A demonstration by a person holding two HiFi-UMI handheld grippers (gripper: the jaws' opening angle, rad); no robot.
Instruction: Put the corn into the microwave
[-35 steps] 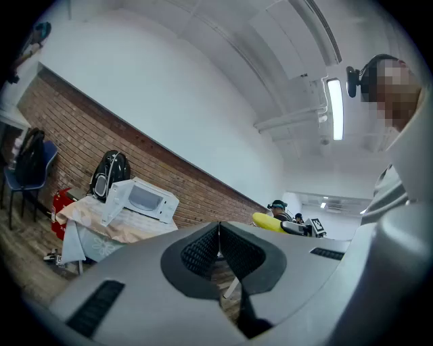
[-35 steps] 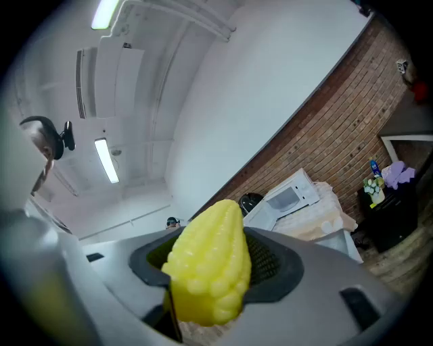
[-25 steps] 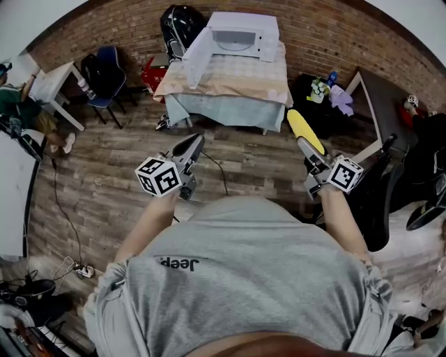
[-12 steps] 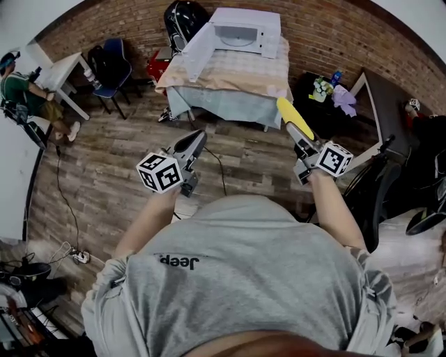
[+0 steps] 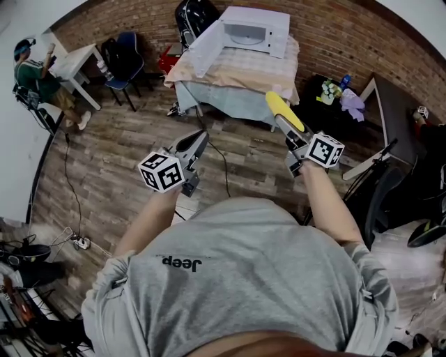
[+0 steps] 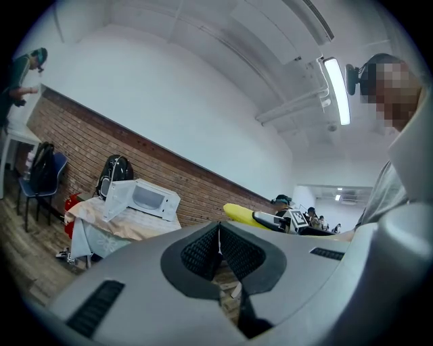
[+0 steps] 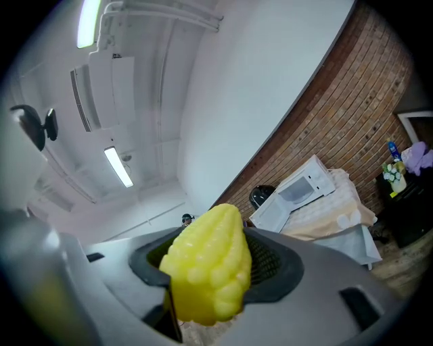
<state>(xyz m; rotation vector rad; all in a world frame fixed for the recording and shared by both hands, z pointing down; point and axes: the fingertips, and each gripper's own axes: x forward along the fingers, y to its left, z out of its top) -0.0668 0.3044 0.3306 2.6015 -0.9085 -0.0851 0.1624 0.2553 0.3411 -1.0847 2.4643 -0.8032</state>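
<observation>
A yellow corn cob (image 5: 282, 110) (image 7: 206, 274) sticks out from my right gripper (image 5: 291, 131), whose jaws are shut on it; it also shows in the left gripper view as the corn (image 6: 237, 213). Ahead stands a white microwave (image 5: 252, 31) (image 6: 147, 199) (image 7: 302, 191) with its door (image 5: 205, 49) swung open, on a cloth-covered table (image 5: 237, 77). My left gripper (image 5: 193, 148) (image 6: 218, 246) has its jaws closed together with nothing between them. Both grippers are held level above the floor, well short of the table.
A wood-plank floor lies between me and the table, with a cable (image 5: 216, 164) across it. A dark backpack (image 5: 195, 12) sits left of the microwave. A blue chair (image 5: 127, 64), a white desk (image 5: 77, 61) and a person (image 5: 35, 73) are at far left. Dark furniture with clutter (image 5: 348, 97) stands at right.
I have come closer to the table, and the microwave looks larger. My right gripper with the corn has shifted left and forward towards the table's front edge. The left gripper moved slightly forward.
</observation>
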